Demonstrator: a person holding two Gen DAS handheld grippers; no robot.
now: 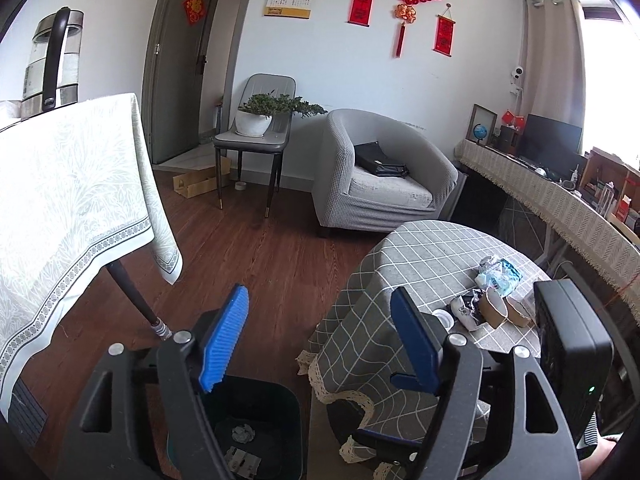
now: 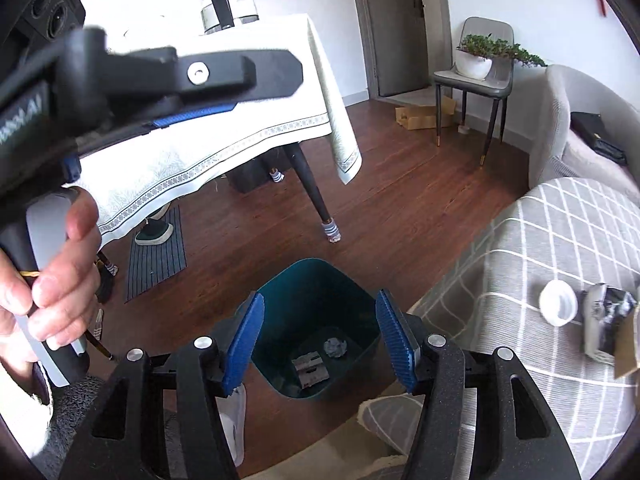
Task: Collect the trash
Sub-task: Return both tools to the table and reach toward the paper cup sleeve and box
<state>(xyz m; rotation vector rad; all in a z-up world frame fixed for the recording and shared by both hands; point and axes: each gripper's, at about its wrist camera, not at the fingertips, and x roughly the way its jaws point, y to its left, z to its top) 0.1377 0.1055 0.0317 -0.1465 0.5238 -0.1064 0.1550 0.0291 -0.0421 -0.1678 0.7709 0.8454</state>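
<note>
A dark teal plastic waste bin (image 2: 316, 320) stands on the brown wood floor (image 2: 400, 208), just beside the near left edge of a low table under a grey cloth with a white grid (image 2: 560, 248). At the bottom of the bin lie a crumpled grey paper ball (image 2: 335, 347) and a flattened grey printed carton (image 2: 310, 368).

The right gripper (image 2: 320, 344) hangs above the bin with its blue ribbed pads well apart and nothing between them. The left gripper (image 1: 320, 340) is also spread wide and empty, over the gap between the bin and the grey table; in the right wrist view it crosses the upper left, held by a hand (image 2: 52, 276).

More rubbish sits on the grey table: a white round plastic lid (image 2: 559, 303), a crushed white and black pack (image 2: 606, 320) just right of it, two brown paper cups (image 1: 506, 308) on their sides, and a crumpled clear and blue plastic wrapper (image 1: 500, 276) beyond them.

Farther left, a table with a pale patterned cloth (image 1: 72, 200) bears a glass kettle with a black handle (image 1: 52, 64)
</note>
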